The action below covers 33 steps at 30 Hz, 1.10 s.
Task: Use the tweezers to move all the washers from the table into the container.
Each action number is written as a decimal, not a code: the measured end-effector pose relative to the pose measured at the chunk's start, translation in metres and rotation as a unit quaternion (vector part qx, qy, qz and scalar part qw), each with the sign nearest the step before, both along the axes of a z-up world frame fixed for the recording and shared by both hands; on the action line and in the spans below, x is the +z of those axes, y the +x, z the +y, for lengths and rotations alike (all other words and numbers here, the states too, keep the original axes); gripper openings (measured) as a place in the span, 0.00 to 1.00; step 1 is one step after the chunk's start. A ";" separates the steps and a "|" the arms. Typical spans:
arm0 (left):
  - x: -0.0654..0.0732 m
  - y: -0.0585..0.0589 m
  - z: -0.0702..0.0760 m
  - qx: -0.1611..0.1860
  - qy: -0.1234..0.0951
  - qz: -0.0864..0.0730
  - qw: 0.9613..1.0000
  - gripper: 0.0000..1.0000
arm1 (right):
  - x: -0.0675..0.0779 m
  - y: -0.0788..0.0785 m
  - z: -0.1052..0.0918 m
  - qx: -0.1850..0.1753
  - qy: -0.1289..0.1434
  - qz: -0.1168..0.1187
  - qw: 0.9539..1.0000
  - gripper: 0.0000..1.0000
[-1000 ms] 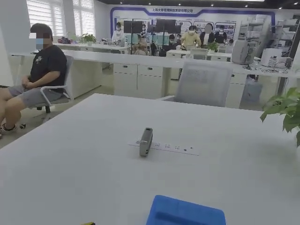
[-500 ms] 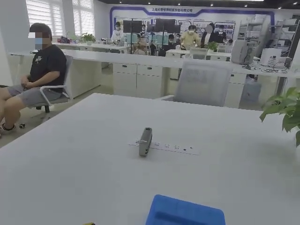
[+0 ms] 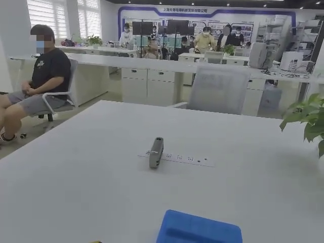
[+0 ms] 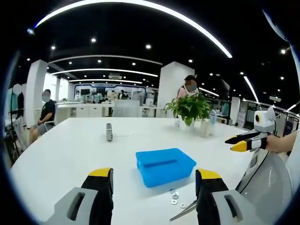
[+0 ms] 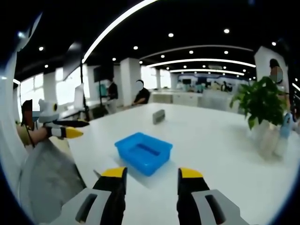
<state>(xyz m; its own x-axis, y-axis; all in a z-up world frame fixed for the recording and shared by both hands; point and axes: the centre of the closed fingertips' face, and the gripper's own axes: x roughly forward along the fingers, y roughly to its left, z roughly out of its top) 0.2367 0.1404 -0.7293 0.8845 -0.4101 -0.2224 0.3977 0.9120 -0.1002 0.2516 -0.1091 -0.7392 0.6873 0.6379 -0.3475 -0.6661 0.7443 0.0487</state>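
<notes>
The blue container [image 4: 165,165] stands on the white table [image 4: 70,154], and its top edge shows low in the head view [image 3: 199,228]. Several small washers [image 4: 175,197] lie on the table just in front of it, with the metal tweezers [image 4: 183,212] beside them. My left gripper [image 4: 154,180] hovers over the near table edge, open and holding nothing. My right gripper [image 5: 152,180] is open too and empty, facing the container [image 5: 143,151] from the other side. Each gripper shows in the other's view: the right gripper [image 4: 246,142] and the left gripper [image 5: 65,129].
A power strip with a grey adapter [image 3: 156,152] lies mid-table. A potted plant [image 3: 306,121] stands at the right edge, an office chair [image 3: 218,90] behind the table, and a person sits at far left [image 3: 43,76]. More people stand at the back.
The head camera has tilted slightly. Nothing on the table has moved.
</notes>
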 end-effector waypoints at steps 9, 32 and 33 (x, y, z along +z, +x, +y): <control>0.003 -0.001 -0.005 -0.009 -0.021 0.003 1.000 0.73 | -0.002 0.000 -0.001 -0.001 0.001 0.005 1.000 0.40; -0.052 -0.033 -0.038 -0.225 0.042 0.184 0.956 0.28 | -0.045 -0.036 0.064 0.173 -0.111 0.089 0.975 0.07; -0.058 -0.033 -0.039 -0.237 0.055 0.191 0.951 0.26 | -0.047 -0.038 0.067 0.179 -0.109 0.094 0.973 0.06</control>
